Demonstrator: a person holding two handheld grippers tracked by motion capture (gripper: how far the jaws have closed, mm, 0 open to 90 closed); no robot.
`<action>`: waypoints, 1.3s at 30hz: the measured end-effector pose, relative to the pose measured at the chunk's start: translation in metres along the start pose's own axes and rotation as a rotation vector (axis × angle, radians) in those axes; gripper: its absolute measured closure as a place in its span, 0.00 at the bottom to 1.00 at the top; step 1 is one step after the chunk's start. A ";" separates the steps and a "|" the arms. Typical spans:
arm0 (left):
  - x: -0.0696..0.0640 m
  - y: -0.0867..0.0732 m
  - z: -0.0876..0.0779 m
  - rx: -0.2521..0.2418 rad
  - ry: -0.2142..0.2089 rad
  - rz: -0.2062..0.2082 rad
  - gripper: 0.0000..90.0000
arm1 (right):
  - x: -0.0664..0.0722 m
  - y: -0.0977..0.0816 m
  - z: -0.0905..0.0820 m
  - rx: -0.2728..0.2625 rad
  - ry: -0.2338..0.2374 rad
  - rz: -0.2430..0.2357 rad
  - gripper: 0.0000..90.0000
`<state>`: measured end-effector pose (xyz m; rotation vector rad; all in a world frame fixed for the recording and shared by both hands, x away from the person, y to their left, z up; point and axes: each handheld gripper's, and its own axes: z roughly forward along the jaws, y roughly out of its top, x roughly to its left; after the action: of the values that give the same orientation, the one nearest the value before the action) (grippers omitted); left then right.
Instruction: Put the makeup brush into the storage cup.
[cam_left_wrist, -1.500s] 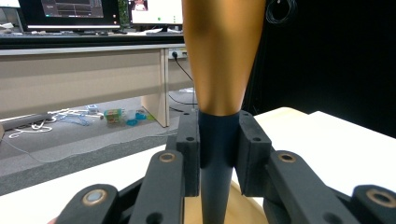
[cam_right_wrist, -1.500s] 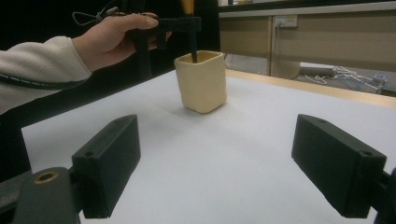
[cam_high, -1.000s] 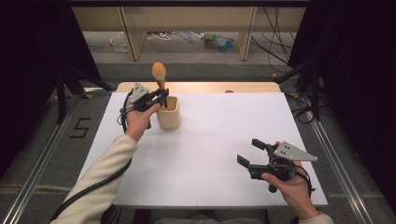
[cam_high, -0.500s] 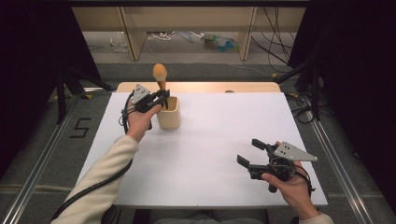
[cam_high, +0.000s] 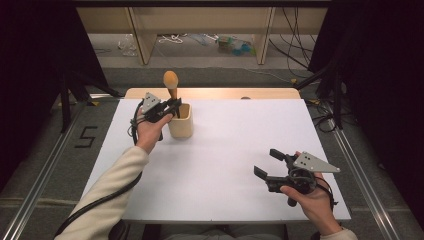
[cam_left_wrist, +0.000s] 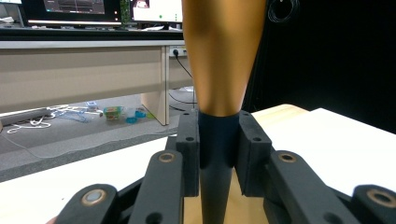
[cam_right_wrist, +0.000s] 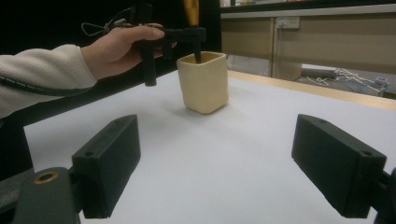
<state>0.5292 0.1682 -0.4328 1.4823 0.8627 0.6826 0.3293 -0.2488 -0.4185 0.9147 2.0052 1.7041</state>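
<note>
White table (cam_high: 225, 150); cup (cam_high: 181, 121) hides utensil (cam_high: 171, 82) tip.

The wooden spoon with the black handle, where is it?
In the high view the wooden spoon with the black handle stands in the cream square cup at the table's far left, clamped by the left gripper.

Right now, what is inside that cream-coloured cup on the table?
A wooden utensil with a dark lower shaft stands in the cup, its rounded end sticking up above the rim. The left tool is shut on the shaft just above the rim. The cup's walls hide the utensil's lower end.
</note>
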 end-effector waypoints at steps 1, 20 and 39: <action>0.000 0.000 0.000 0.000 -0.001 -0.001 0.82 | 0.000 0.000 0.000 0.000 0.000 0.001 0.18; 0.000 -0.003 0.001 0.010 -0.009 -0.004 0.82 | 0.000 0.000 0.000 0.003 0.005 0.005 0.18; -0.017 0.009 -0.067 -0.011 -0.031 0.010 0.11 | 0.000 0.000 -0.001 0.008 -0.001 0.004 0.18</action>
<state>0.4657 0.1906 -0.4163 1.4848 0.8268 0.6693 0.3284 -0.2494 -0.4180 0.9230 2.0121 1.6984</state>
